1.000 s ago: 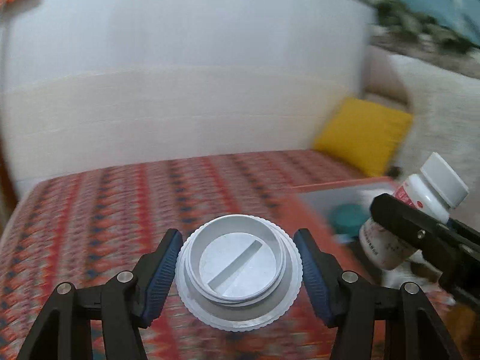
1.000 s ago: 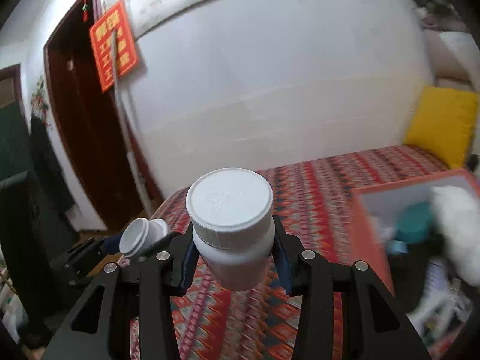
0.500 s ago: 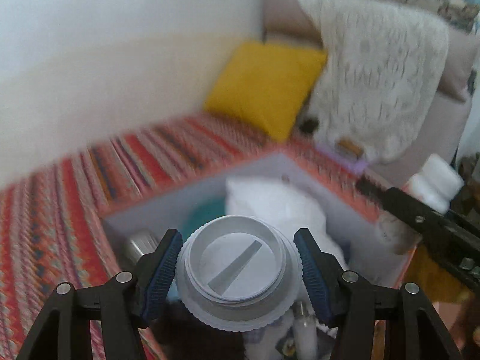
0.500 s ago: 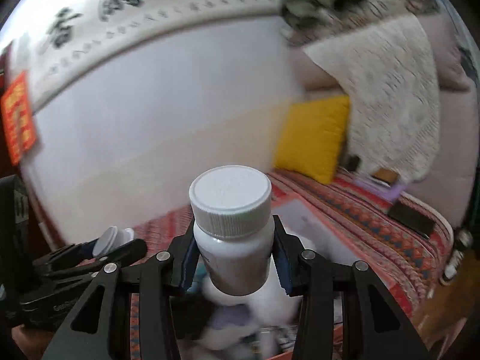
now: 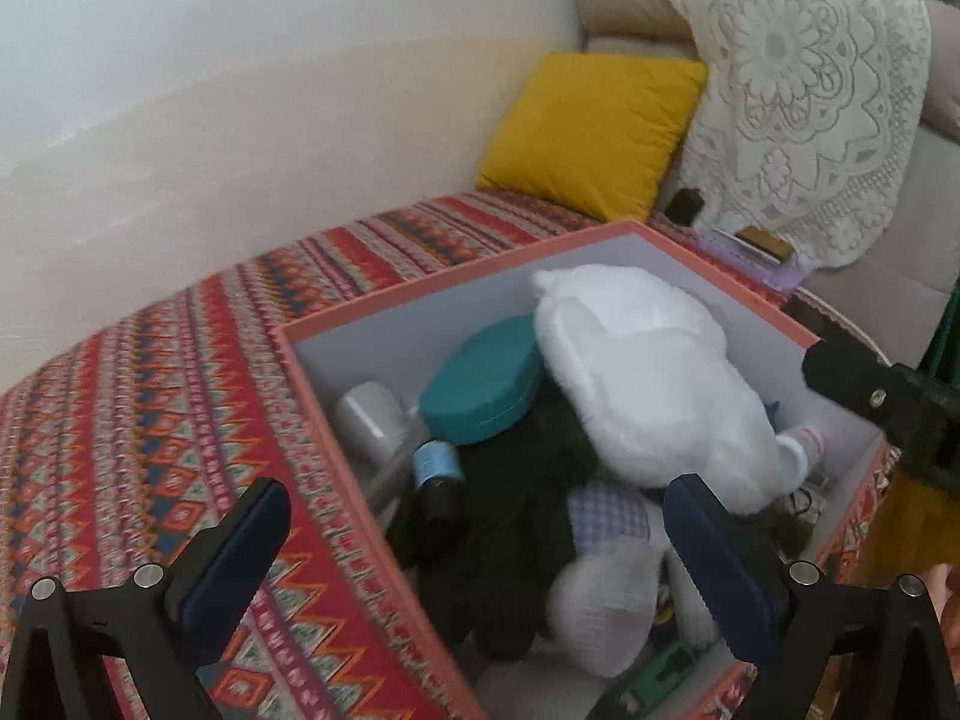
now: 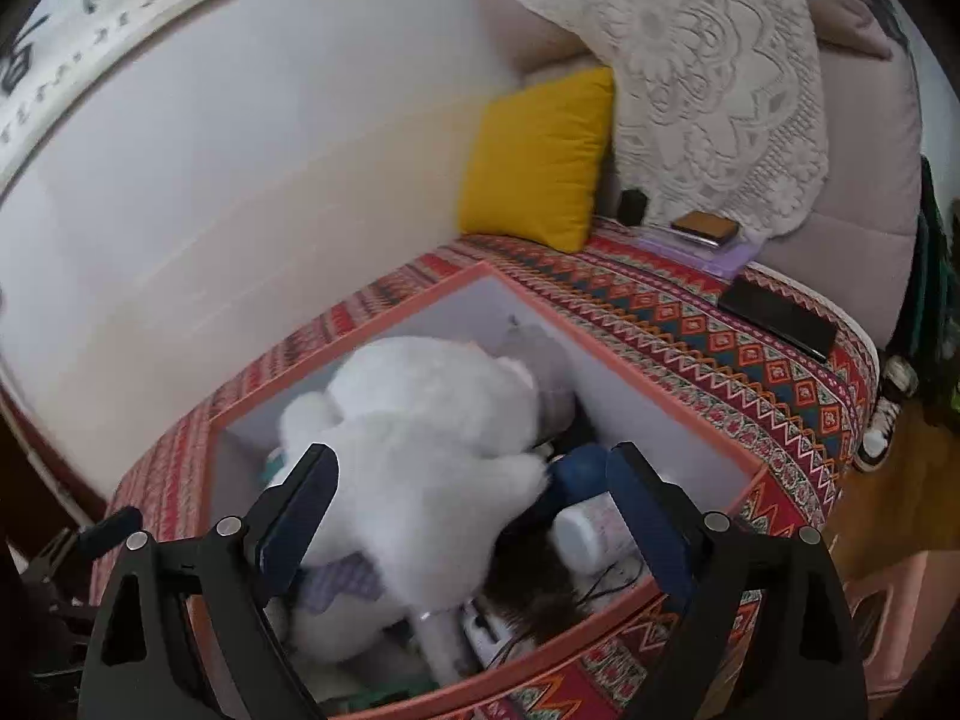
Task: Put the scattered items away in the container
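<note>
An orange-rimmed box [image 5: 708, 258] with white inner walls stands on the patterned cover; it also shows in the right wrist view [image 6: 606, 354]. It holds a white plush toy [image 5: 648, 384] [image 6: 420, 438], a teal case [image 5: 480, 384], a silver can [image 5: 369, 420], a dark bottle with a blue cap [image 5: 435, 474] and a white pill bottle [image 6: 591, 531]. My left gripper [image 5: 474, 546] is open and empty above the box's left edge. My right gripper [image 6: 468, 516] is open and empty over the box. The right gripper's tip [image 5: 870, 396] shows in the left wrist view.
A yellow cushion [image 5: 591, 132] [image 6: 540, 159] leans at the wall. A lace-covered sofa back [image 6: 714, 72] stands to the right. A black phone [image 6: 777, 315], a brown case [image 6: 705, 228] and a purple sheet lie on the patterned cover [image 5: 156, 408].
Both grippers swung right over the box and opened. The white jar left my left gripper and the pill bottle left my right gripper; a white bottle now lies in the box.
</note>
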{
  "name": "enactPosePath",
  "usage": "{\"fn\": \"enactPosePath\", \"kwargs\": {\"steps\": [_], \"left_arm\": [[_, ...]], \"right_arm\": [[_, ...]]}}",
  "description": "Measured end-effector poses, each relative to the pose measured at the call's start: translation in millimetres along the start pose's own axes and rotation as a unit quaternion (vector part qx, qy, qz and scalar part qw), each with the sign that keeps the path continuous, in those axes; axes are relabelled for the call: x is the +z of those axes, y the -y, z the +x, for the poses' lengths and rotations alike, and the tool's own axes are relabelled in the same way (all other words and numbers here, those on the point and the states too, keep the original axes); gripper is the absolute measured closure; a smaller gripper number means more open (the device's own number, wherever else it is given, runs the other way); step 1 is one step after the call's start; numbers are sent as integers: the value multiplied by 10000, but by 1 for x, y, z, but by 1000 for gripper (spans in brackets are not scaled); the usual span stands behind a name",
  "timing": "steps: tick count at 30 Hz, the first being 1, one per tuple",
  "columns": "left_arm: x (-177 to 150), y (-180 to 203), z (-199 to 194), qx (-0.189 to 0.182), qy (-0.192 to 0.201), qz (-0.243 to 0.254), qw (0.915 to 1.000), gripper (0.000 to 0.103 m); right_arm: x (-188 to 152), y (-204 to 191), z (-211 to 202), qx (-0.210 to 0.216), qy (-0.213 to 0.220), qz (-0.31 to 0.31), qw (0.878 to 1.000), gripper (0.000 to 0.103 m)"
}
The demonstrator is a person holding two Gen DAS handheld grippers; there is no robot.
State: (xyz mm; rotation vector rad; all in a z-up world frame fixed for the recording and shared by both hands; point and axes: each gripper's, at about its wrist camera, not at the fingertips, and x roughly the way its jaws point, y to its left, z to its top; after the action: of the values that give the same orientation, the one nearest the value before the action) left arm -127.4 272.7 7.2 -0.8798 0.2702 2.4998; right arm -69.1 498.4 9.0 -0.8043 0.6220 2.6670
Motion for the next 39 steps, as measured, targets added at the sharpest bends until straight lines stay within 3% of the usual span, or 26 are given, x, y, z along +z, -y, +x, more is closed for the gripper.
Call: {"fn": "enactPosePath", "kwargs": {"steps": [7, 14, 22, 27, 34, 39], "left_arm": [[-23, 3, -50, 273, 270, 19, 9993, 0], [-54, 0, -93, 267, 263, -111, 9992, 0], [-78, -6, -122, 299, 308, -251, 9988, 0], [-88, -1, -133, 88, 260, -369, 9989, 0], [-93, 8, -151, 163, 380, -383, 9984, 0], [-94, 11, -156, 11, 363, -401, 9985, 0]], "right_arm": [[-31, -48, -37, 44, 68, -543, 9985, 9], [-63, -79, -82, -187, 488, -950, 9941, 1], [-88, -91, -109, 76, 485, -1201, 9916, 1], [-99, -92, -122, 152, 366, -1217, 9918, 1], [-106, -86, -147, 96, 437, -1179, 9920, 1], [-106, -83, -161, 115, 527, -1167, 9917, 1]]}}
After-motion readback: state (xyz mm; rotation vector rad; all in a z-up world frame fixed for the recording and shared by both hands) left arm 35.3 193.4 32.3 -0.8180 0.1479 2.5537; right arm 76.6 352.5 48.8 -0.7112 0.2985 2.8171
